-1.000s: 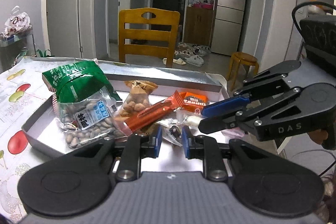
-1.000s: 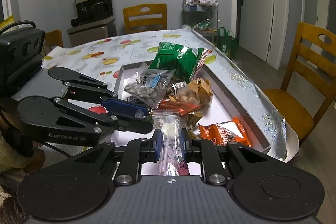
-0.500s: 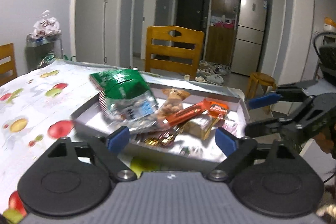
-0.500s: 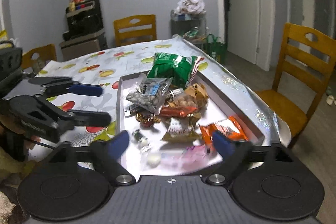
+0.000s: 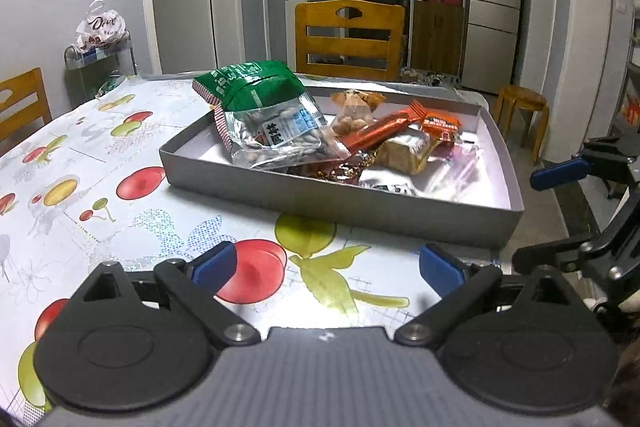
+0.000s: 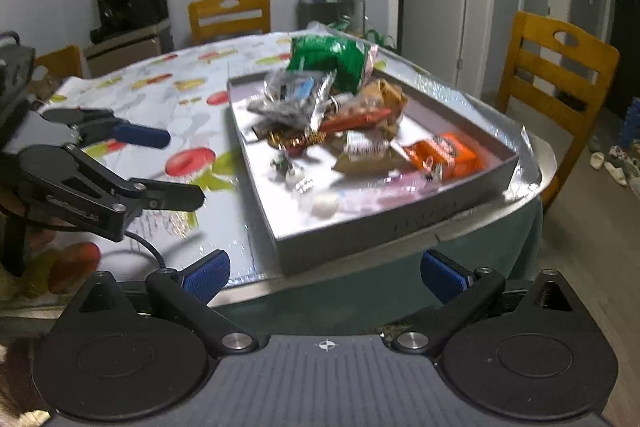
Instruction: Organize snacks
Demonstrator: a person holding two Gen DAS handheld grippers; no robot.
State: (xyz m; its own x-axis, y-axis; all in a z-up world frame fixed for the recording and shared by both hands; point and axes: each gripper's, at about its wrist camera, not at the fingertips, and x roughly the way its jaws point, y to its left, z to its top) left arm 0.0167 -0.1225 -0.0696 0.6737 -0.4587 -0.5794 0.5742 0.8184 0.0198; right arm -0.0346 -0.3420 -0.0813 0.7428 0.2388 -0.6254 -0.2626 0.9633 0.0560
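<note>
A grey tray (image 5: pixel 280 183) on the fruit-print tablecloth holds a pile of snacks: a green bag (image 5: pixel 252 87), a clear nut pack (image 5: pixel 276 135), an orange-red bar (image 5: pixel 376 133) and an orange packet (image 5: pixel 440 127). In the right wrist view the tray (image 6: pixel 360 223) also holds a pink-clear wrapper (image 6: pixel 384 193) near its front wall. My left gripper (image 5: pixel 326 267) hovers over the cloth short of the tray, its jaws opening with nothing between them. My right gripper (image 6: pixel 324 275) hangs off the table's corner, jaws also opening and empty.
A wooden chair (image 5: pixel 348 39) stands behind the tray, a stool (image 5: pixel 522 107) and a fridge (image 5: pixel 496 11) further back. Another chair (image 6: pixel 556 75) stands right of the table. The table edge (image 6: pixel 400 267) runs just beyond the right fingers.
Both grippers went from shut to wide open and drew back out of the tray. The clear-pink wrapper that the right gripper held now lies in the tray.
</note>
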